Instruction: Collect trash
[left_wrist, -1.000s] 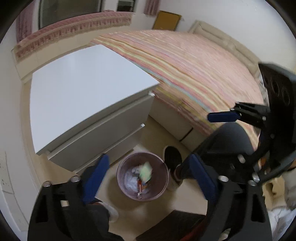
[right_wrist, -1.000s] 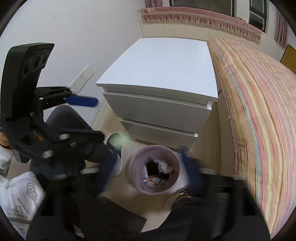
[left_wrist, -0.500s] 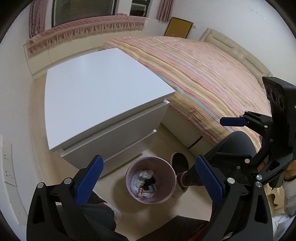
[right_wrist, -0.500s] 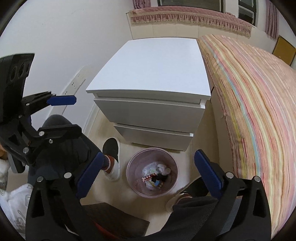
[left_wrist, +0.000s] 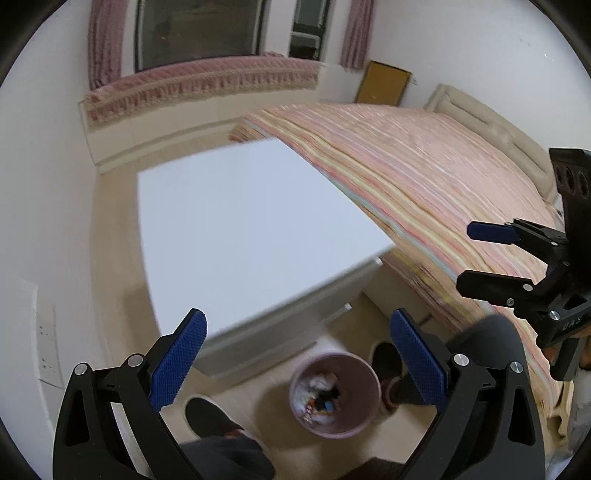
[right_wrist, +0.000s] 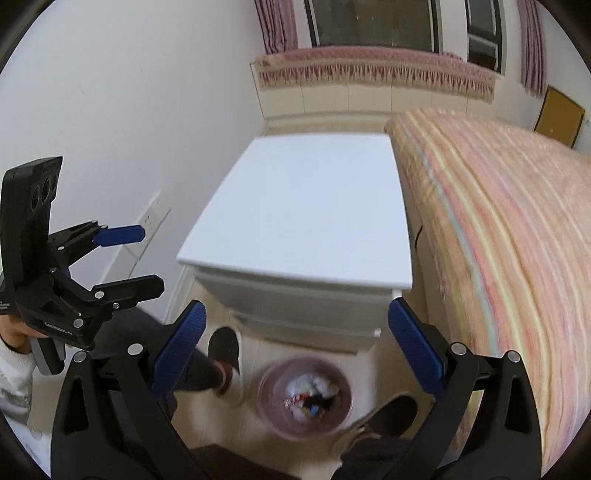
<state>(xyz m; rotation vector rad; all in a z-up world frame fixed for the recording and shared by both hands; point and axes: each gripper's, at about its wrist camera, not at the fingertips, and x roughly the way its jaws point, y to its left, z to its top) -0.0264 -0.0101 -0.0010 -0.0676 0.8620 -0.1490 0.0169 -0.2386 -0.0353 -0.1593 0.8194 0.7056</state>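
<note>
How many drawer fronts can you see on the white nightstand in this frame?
2. On the white nightstand, the upper drawer front sits right under the top; the lower drawer front is beneath it, just behind the pink trash bin. None seem hidden.

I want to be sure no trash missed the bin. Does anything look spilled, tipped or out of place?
Nothing stands out. The pink bin stands upright on the floor in front of the white nightstand, with the trash inside it. No litter shows on the visible floor. Both grippers, left and right, are open and hold nothing.
</note>
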